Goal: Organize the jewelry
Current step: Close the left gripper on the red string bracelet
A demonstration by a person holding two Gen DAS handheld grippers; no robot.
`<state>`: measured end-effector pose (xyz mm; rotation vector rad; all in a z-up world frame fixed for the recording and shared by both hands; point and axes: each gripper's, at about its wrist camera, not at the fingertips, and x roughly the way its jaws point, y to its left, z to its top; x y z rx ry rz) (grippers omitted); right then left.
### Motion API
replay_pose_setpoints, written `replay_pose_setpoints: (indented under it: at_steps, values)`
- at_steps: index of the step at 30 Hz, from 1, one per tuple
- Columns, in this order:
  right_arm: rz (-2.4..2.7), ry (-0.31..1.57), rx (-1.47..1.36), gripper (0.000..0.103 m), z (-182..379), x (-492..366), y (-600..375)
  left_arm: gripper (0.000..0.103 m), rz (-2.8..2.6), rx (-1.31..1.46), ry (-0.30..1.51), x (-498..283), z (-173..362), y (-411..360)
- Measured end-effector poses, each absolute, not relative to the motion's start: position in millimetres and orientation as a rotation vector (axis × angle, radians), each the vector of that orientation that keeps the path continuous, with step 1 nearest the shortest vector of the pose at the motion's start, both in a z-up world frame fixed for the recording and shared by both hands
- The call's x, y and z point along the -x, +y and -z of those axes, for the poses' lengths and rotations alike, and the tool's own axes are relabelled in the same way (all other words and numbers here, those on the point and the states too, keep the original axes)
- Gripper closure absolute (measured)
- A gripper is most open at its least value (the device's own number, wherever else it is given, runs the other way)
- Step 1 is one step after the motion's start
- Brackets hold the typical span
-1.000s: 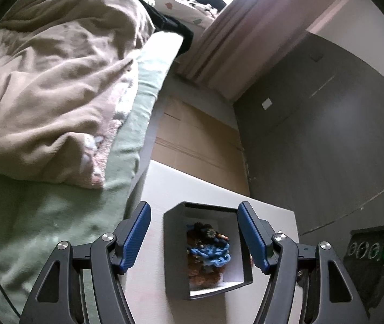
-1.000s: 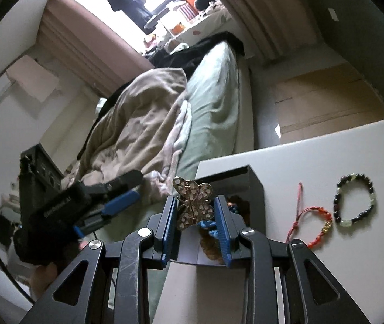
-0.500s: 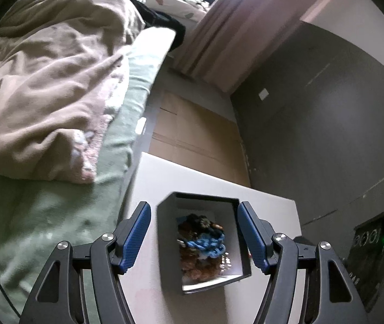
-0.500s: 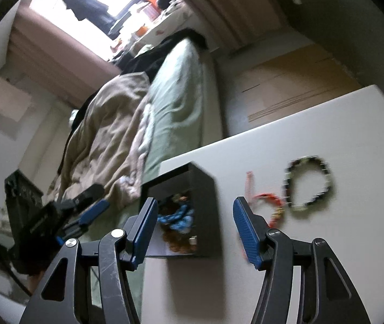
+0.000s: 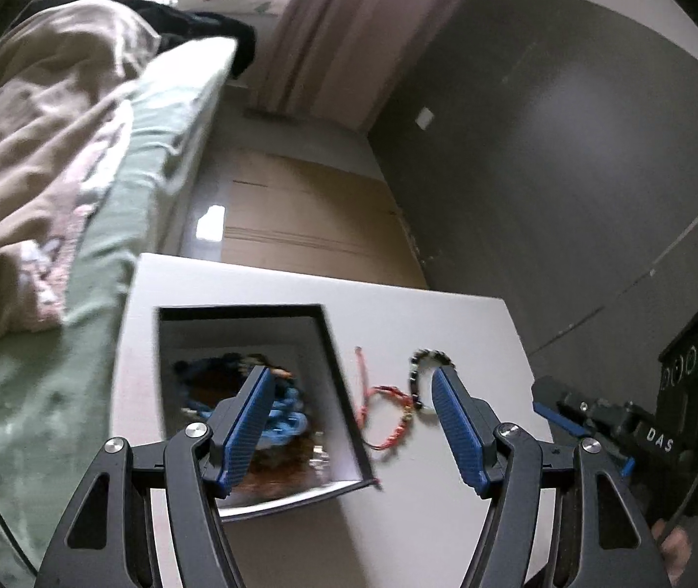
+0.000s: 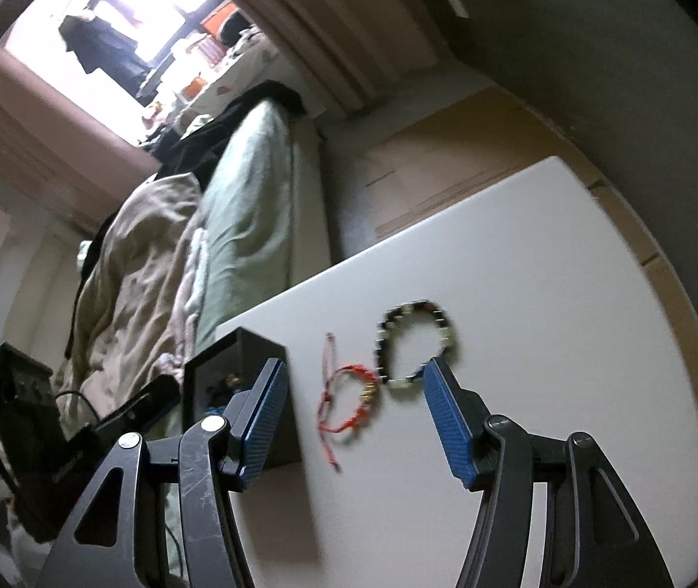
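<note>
On the white surface (image 6: 520, 294), a dark square box of jewelry (image 6: 243, 367) sits left of the wide, empty right gripper (image 6: 351, 419). It has just let go its gold butterfly piece; red cord bracelet (image 6: 349, 399) and black beaded bracelet (image 6: 415, 343) lie ahead, still unsorted. The left gripper (image 5: 349, 421) is also wide, empty.

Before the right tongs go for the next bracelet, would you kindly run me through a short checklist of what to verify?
1. Right tongs empty and open: ok; the jaws have just been opening and nothing sits between them.
2. Left tongs empty and open: ok.
3. Red cord bracelet lies free on the white table, beside the box: ok.
4. Dark bead bracelet apart from the red one: cannot tell; they lie very close and blurred.
5. Dark box open, with room for more: ok, though it already holds a pile of jewelry.
6. Sharp view for aiming: not ok, both views are blurred.
</note>
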<state>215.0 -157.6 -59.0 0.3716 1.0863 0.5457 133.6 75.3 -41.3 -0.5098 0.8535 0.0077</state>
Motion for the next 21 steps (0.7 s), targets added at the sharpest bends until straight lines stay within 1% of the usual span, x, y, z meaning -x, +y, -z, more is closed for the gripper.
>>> replay_pose_setpoints:
  at_steps: [4,8,10,13,14,15,16,17,19,21]
  values:
    - [-0.505,1.109,-0.391,0.044,63,-222,-174,0.036,0.028,0.453,0.881,-144,40,52]
    - [-0.446,1.155,-0.415,0.044,73,-231,-192,0.042,0.054,0.353,0.961,-167,41,26]
    - [-0.420,1.176,-0.429,0.044,77,-234,-200,0.054,0.054,0.317,1.009,-179,45,16]
    - [-0.418,1.170,-0.405,0.044,72,-236,-203,0.055,0.067,0.275,1.067,-192,54,0]
    - [-0.411,1.164,-0.391,0.044,69,-236,-204,0.057,0.066,0.256,1.085,-196,59,-4]
    - [-0.400,1.164,-0.382,0.044,68,-237,-206,0.065,0.063,0.246,1.098,-198,62,-7]
    - [-0.393,1.168,-0.377,0.044,69,-238,-208,0.069,0.062,0.242,1.115,-201,67,-9]
    - [-0.386,1.177,-0.374,0.044,70,-239,-211,0.070,0.060,0.241,1.137,-205,72,-11]
    - [-0.371,1.192,-0.369,0.044,73,-241,-215,0.076,0.053,0.230,1.174,-211,82,-15]
    - [-0.344,1.197,-0.359,0.044,74,-241,-220,0.078,0.041,0.210,1.198,-217,90,-19]
